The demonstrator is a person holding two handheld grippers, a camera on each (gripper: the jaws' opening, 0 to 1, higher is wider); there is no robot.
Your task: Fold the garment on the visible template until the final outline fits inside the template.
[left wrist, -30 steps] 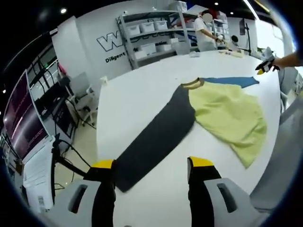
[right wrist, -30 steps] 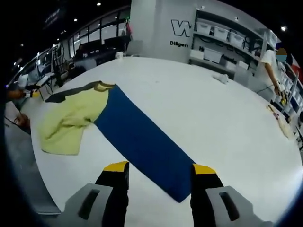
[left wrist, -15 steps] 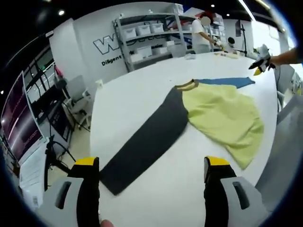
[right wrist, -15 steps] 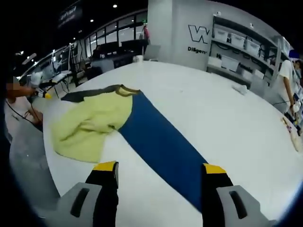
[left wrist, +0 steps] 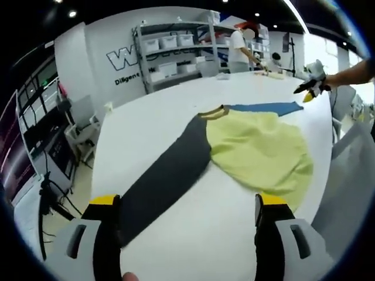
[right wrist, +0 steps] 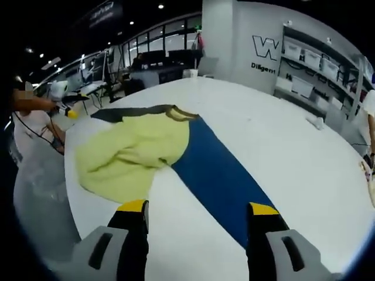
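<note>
A garment lies spread on the white table (left wrist: 176,111), with a crumpled yellow body (left wrist: 258,149), a long dark grey sleeve (left wrist: 164,181) and a blue sleeve (left wrist: 261,108). My left gripper (left wrist: 187,202) is open and empty above the table, its left jaw near the grey sleeve's end. In the right gripper view the yellow body (right wrist: 135,152) sits left of the blue sleeve (right wrist: 222,175), which runs down between the jaws of my open, empty right gripper (right wrist: 198,208). The grey sleeve (right wrist: 126,112) lies beyond. The right gripper (left wrist: 310,88) also appears far right, and the left gripper (right wrist: 61,108) far left.
Shelves with white bins (left wrist: 170,47) stand behind the table, with a person (left wrist: 240,47) working beside them. Desks with monitors (left wrist: 41,134) and a chair (left wrist: 82,126) are off the table's left edge. A small white object (right wrist: 314,122) rests on the far tabletop.
Both cameras have shifted, so the garment sits differently in each view. The left gripper's jaws stand wider apart than a second ago. The garment itself has not moved.
</note>
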